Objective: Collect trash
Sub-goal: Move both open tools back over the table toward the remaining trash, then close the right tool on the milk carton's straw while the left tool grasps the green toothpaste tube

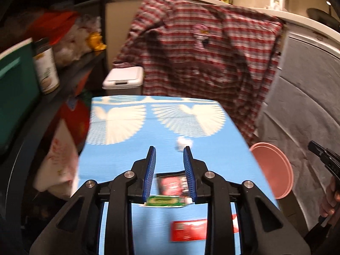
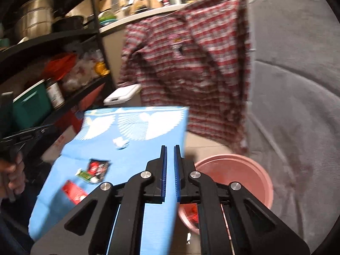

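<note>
The left gripper (image 1: 169,155) hangs spread above the blue table (image 1: 223,148), over a dark wrapper (image 1: 172,184) and green packet (image 1: 165,201). The right gripper (image 2: 169,155), nearly pressed together and empty, hovers by the pink bin (image 2: 250,170). Next, I judge, comes lowering onto the wrapper and pinching.

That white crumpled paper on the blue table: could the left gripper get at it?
Probably yes. The left gripper is open, and the white paper wad lies just ahead on the blue table, nothing between them.
</note>
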{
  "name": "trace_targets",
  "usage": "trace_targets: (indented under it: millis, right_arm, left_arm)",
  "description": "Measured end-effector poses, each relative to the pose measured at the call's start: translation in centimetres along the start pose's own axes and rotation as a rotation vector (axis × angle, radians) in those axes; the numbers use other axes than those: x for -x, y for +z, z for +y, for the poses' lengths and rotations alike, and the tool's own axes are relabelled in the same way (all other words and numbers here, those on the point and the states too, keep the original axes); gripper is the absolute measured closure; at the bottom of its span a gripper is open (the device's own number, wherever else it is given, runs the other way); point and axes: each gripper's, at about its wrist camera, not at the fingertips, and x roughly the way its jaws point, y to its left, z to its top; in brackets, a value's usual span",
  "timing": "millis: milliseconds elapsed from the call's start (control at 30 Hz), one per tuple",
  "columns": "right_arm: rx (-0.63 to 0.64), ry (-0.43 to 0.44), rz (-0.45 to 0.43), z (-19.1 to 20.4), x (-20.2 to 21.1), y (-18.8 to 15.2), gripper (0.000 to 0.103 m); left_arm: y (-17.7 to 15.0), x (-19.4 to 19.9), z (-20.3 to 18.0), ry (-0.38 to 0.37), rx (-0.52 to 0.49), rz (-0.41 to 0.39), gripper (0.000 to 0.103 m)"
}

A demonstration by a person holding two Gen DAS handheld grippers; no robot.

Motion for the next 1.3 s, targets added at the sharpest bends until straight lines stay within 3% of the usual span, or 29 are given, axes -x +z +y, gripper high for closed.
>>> trace_targets:
  millis: [167,200,233,333,533,933,1067,1300]
  right_arm:
    - [0.091,0.194,0.088,4.7,-2.0,-1.5,0.086]
    - [0.124,0.224,0.109,6.0,-2.5,-2.1,0.076]
    - [0.156,0.238,0.123,7.1,-3.0,-2.3,0.065]
    - [0.271,0.296,0.166,10.4,-4.4,-3.5,0.051]
    - [0.429,0.322,0.261,14.2,-7.5,-6.1,0.035]
    - [0.508,0.323,0.334,15.0,-10.3,-7.8,0.034]
    - [0.515,0.325,0.327,14.8,-10.2,-7.9,0.046]
    - [0.458,0.285,0.291,11.9,-9.3,-6.6,0.057]
  left_arm:
    - [-1.7,-0.7,3.4,0.044,0.005,0.035,0.077]
    - [-1.8,-0.5,4.0,0.045,0.012,0.033,0.077]
    - [-1.8,-0.4,4.6,0.041,0.024,0.034,0.077]
    - [-1.8,-0.3,6.0,0.036,0.054,0.035,0.077]
    - [-2.5,-0.9,7.1,0.015,0.069,0.063,0.077]
    - [-5.2,-6.0,5.5,-0.09,-0.056,0.215,0.077]
    - [-5.8,-7.6,4.7,-0.132,-0.093,0.25,0.077]
    - [-6.7,-10.1,3.7,-0.153,-0.159,0.314,0.044]
